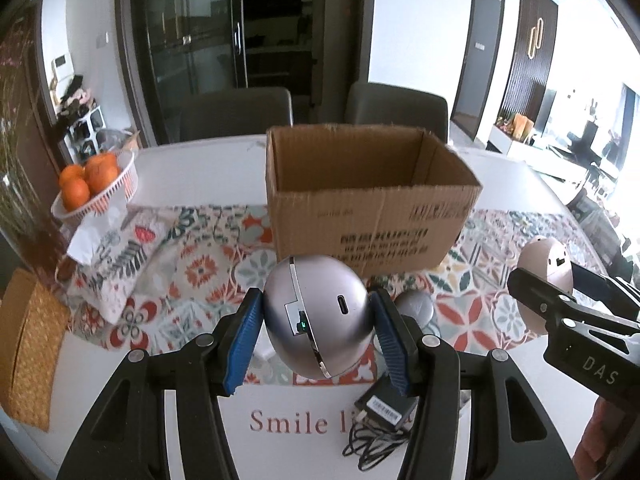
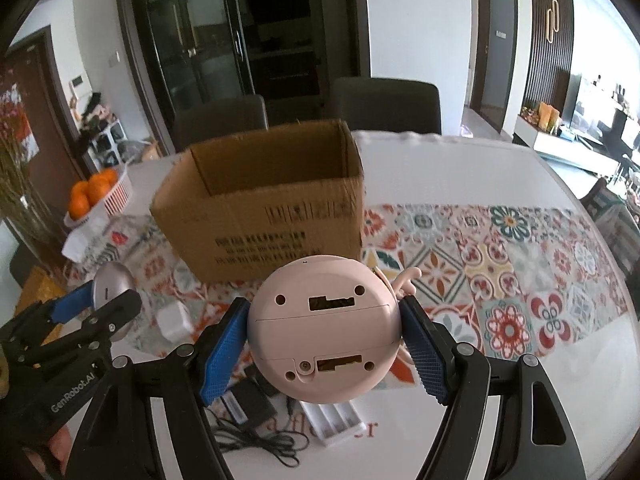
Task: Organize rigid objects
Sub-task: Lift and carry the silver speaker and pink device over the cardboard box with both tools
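My left gripper (image 1: 316,316) clamps one silver egg-shaped device (image 1: 316,312); my right gripper (image 2: 324,340) clamps one pink round toy (image 2: 322,328). Both are held in front of one open cardboard box (image 1: 372,216).

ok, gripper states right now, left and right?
Left gripper: closed on the silver egg-shaped device.
Right gripper: closed on the pink round toy.
Both held off the table, before the cardboard box.

Sitting clamped between blue pads above patterned mat: silver egg-shaped device (image 1: 316,316), port facing camera. Pink round toy (image 2: 324,328) likewise, underside showing. Open cardboard box (image 1: 368,200) standing behind.
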Available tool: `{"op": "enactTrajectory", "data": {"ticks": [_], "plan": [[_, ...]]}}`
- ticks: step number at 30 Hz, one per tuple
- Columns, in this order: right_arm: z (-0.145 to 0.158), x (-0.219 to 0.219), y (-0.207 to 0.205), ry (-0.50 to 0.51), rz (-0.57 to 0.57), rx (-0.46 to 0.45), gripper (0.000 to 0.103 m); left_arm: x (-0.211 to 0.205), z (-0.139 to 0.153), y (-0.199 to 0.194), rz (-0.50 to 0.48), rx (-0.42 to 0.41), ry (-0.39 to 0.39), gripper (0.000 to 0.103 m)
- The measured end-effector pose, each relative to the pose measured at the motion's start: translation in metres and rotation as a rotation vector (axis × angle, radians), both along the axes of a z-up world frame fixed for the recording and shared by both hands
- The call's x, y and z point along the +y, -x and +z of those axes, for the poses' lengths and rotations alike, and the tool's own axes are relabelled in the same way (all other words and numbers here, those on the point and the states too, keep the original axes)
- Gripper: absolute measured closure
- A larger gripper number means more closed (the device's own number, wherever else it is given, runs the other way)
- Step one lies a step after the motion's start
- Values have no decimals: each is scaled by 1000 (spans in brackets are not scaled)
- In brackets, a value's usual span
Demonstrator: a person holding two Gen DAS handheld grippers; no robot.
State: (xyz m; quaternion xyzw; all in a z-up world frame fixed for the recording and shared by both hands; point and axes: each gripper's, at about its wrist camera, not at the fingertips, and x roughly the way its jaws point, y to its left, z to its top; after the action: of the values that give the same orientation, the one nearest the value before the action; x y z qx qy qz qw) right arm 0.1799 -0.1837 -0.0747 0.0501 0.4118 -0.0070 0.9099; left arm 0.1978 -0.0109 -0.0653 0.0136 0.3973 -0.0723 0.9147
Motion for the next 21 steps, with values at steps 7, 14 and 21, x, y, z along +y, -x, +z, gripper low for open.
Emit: {"op": "enactTrajectory", "data": {"ticks": [7, 14, 21], "plan": [[21, 1, -15, -26, 5, -47, 28, -1, 24, -15, -21, -53, 1, 48], [42, 3, -37, -25, 15, -92, 28, 2, 42, -37, -26, -77, 27, 48], [63, 7, -58, -4, 32, -134, 28, 2, 58, -61, -23, -83, 26, 48]]}}
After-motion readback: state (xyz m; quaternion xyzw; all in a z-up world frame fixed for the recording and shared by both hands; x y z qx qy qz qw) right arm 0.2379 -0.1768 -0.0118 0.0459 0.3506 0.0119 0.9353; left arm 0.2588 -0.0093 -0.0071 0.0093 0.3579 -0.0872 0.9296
